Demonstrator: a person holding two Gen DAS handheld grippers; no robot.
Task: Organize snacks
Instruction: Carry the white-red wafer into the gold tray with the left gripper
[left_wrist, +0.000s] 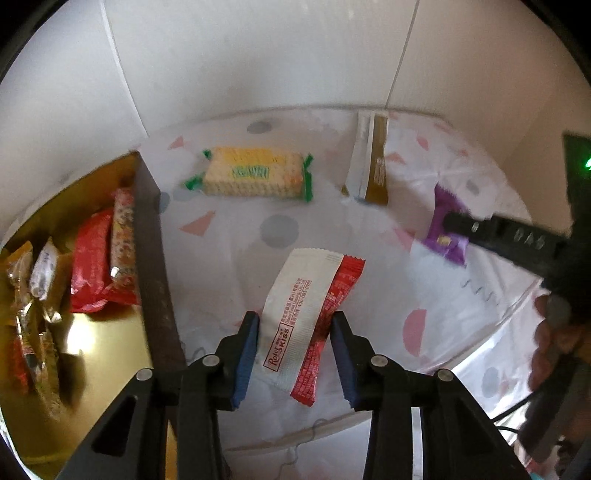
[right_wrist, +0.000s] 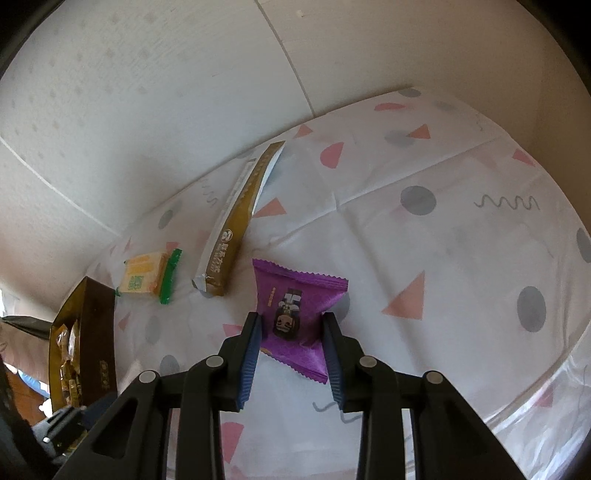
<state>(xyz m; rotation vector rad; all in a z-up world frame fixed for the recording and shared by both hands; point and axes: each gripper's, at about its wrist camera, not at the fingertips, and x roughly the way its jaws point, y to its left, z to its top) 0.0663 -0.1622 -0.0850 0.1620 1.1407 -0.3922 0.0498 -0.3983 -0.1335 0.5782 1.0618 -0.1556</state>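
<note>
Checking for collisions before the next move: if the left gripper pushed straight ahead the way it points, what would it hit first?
The left gripper would first meet the red-and-white snack packet, already lying between its open jaws.

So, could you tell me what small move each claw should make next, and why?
Probably close both. The left claw is open with the red and white wrapper lying between its fingers, and the right claw is open around the purple packet. Both snacks rest on the patterned cloth, so gripping seems the step before carrying them to the gold box.
</note>
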